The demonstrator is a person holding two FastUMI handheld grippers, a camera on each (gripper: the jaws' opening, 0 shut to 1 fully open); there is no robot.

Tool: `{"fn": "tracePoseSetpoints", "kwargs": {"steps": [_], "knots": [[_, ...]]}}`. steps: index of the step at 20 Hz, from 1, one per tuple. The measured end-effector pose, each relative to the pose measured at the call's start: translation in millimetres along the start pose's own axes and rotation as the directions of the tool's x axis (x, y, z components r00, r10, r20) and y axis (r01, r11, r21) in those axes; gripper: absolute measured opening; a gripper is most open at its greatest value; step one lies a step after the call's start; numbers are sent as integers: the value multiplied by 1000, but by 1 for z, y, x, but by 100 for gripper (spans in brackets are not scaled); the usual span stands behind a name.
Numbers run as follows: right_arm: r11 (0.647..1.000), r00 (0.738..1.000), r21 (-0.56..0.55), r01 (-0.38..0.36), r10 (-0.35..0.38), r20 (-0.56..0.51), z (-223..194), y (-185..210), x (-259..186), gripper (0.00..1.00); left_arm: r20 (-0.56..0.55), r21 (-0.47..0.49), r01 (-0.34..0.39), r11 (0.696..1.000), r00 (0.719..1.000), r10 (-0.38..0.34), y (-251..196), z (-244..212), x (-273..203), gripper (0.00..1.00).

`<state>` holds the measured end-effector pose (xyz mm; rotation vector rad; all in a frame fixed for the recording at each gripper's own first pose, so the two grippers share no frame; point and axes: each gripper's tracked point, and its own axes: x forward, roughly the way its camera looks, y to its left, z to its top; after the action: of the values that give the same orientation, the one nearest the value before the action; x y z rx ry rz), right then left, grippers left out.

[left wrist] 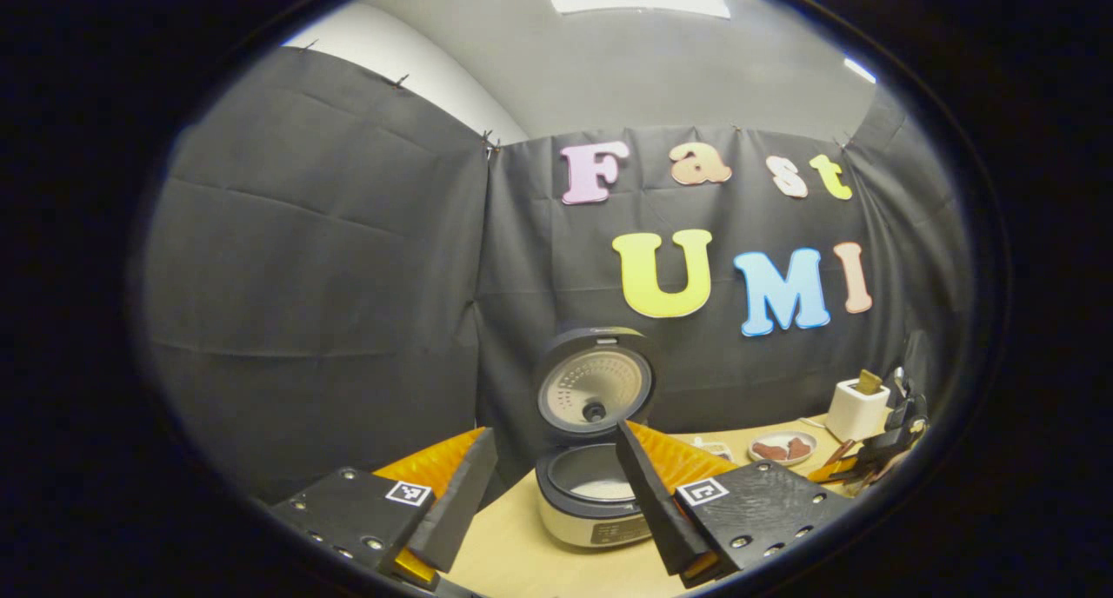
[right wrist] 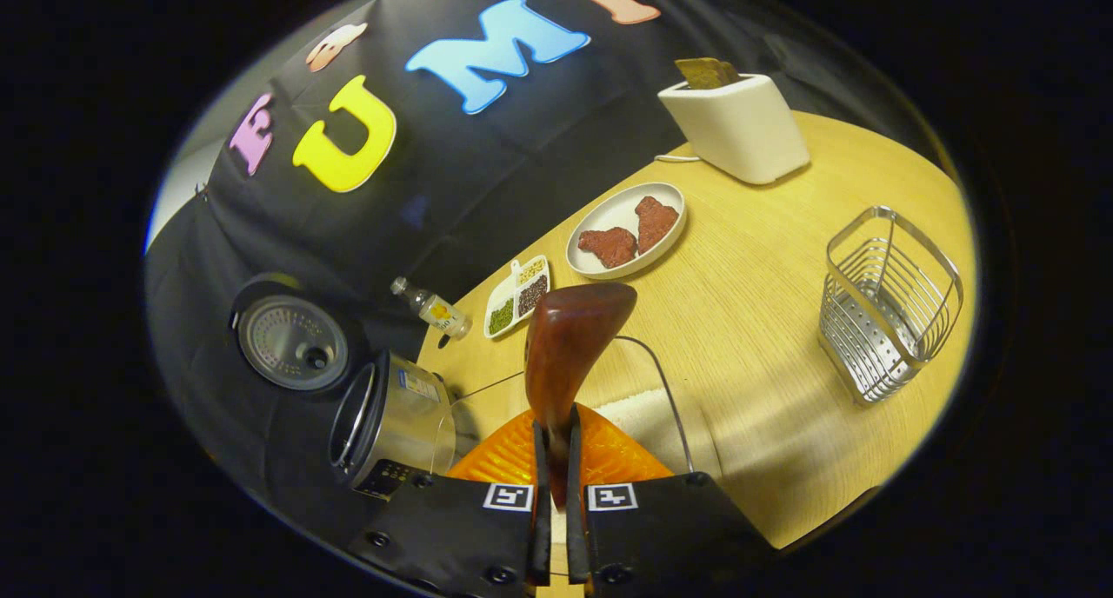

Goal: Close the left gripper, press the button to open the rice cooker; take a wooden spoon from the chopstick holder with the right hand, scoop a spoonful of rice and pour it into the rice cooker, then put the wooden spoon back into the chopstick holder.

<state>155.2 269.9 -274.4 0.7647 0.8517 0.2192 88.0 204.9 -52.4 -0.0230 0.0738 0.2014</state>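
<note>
The rice cooker [left wrist: 591, 498] stands open on the wooden table, its lid [left wrist: 594, 389] upright and white rice in the pot. My left gripper [left wrist: 556, 485] hangs open in front of it, its fingers wide apart and holding nothing. My right gripper [right wrist: 556, 446] is shut on the handle of the wooden spoon [right wrist: 569, 342], whose bowl points forward over a clear glass bowl of rice [right wrist: 648, 415]. The rice cooker [right wrist: 391, 424] lies to that gripper's left. The wire chopstick holder [right wrist: 887, 307] stands to the right. I cannot tell whether the spoon carries rice.
A white plate with two meat pieces [right wrist: 626, 229], a divided dish of beans [right wrist: 517, 295] and a small bottle [right wrist: 430, 307] sit near the back wall. A white toaster [right wrist: 739, 124] stands at the far corner. Bare tabletop [right wrist: 748, 320] lies between spoon and holder.
</note>
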Motion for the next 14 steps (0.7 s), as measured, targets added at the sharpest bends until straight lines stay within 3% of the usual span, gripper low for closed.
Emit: {"fn": "tracePoseSetpoints", "kwargs": {"steps": [8,14], "knots": [[970,996,229,-87,86,16,29,12,-16,8,15,-18,11,1000,1000,-11,-10,3,-1,87],[923,985,344,-172,169,38,50,51,-18,5,8,-33,-14,999,1000,15,7,-6,-6,87]]}}
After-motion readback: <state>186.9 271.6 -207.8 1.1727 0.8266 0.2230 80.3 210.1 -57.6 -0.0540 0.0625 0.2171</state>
